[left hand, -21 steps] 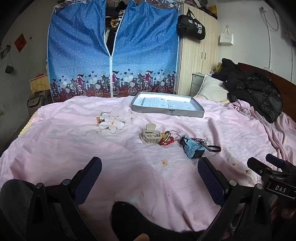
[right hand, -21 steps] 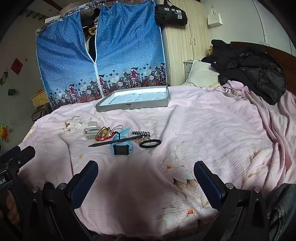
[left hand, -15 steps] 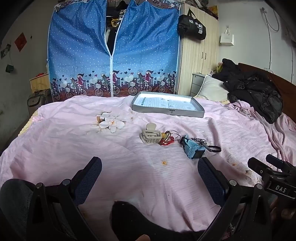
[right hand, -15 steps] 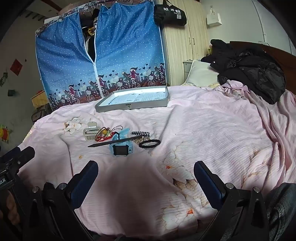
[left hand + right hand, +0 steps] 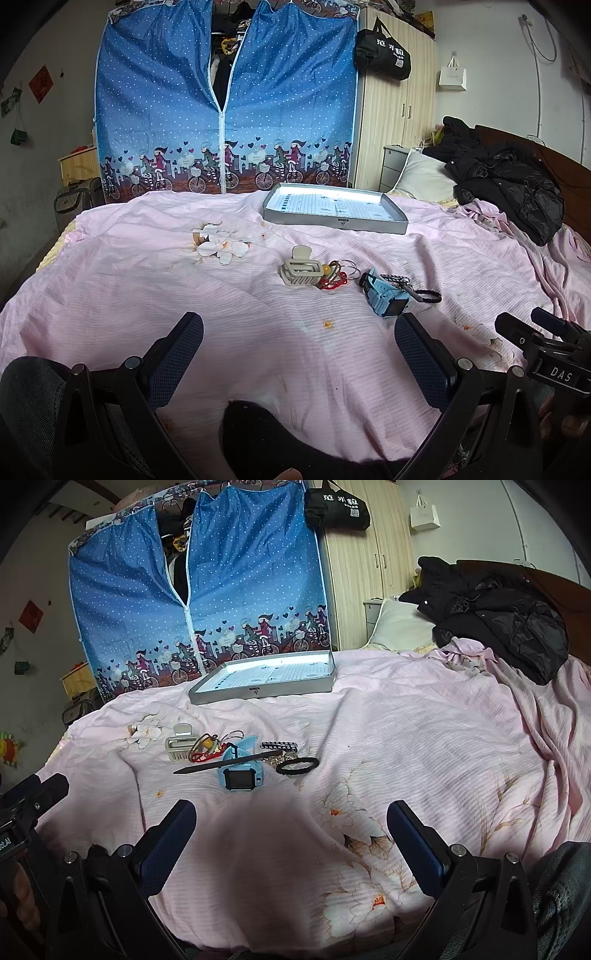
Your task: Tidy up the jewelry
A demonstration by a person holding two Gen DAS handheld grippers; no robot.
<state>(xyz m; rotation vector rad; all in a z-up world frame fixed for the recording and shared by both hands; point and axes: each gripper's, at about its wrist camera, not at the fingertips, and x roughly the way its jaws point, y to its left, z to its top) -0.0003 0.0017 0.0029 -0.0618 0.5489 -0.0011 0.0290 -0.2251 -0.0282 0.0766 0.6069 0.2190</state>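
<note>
Jewelry heap ahead of both claws, tray beyond. Left claw and right claw gape, empty. Risk: watch, stick, bangles look tangled; one pinch may drag neighbours, soft bed sinking.

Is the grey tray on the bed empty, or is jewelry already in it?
Empty of jewelry, as far as visible: the grey tray shows only a printed liner; the blue watch and black hair tie lie outside.

Two wrist cameras look low across a pink-covered bed toward a blue fabric wardrobe. The left view sits left of the right, each catching the other's claw at its edge; both share the jewelry cluster and grey tray.
</note>
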